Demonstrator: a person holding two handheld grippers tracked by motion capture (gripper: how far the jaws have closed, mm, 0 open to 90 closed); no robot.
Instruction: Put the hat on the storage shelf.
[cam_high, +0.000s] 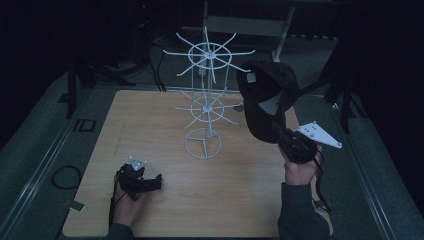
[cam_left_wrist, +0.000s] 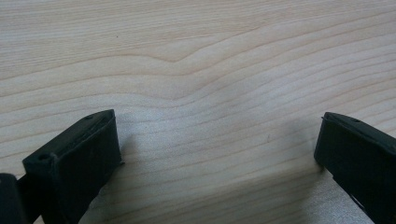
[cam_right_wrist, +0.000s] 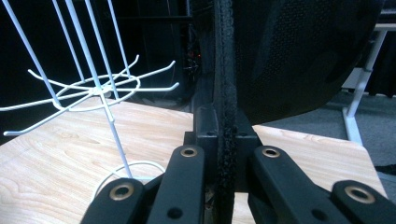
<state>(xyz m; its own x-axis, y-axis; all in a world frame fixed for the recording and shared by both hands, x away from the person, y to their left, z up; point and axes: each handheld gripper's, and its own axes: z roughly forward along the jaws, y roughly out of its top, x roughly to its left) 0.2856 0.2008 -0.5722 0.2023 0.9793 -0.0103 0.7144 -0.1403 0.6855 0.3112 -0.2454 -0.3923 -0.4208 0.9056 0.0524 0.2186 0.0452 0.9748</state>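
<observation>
A: Holding a dark cap (cam_high: 265, 97) in the right tool (cam_high: 280, 134), up off the counter (cam_high: 150, 120) and just right of the white wire rack (cam_high: 205, 100), level with its arms. The jaws are pinched tight on a stitched edge of the cap; the right gripper view shows the ribbed seam (cam_right_wrist: 225, 93) running straight up between them.

B: Handling notes?

A: Judged light and soft. The crown hangs slack and mesh-like, so it will likely flop and swing. The stitched rim looks the firmest hold, and the present grip is there. The rack's thin arms look springy and may snag the fabric.

B: Left tool?

A: Left tool (cam_high: 142, 181) rests on the counter near the front edge, left of the rack, jaws wide apart, nothing between them.

B: Any writing?

A: A pale tag (cam_high: 252, 77) on the cap, too small to read.
</observation>
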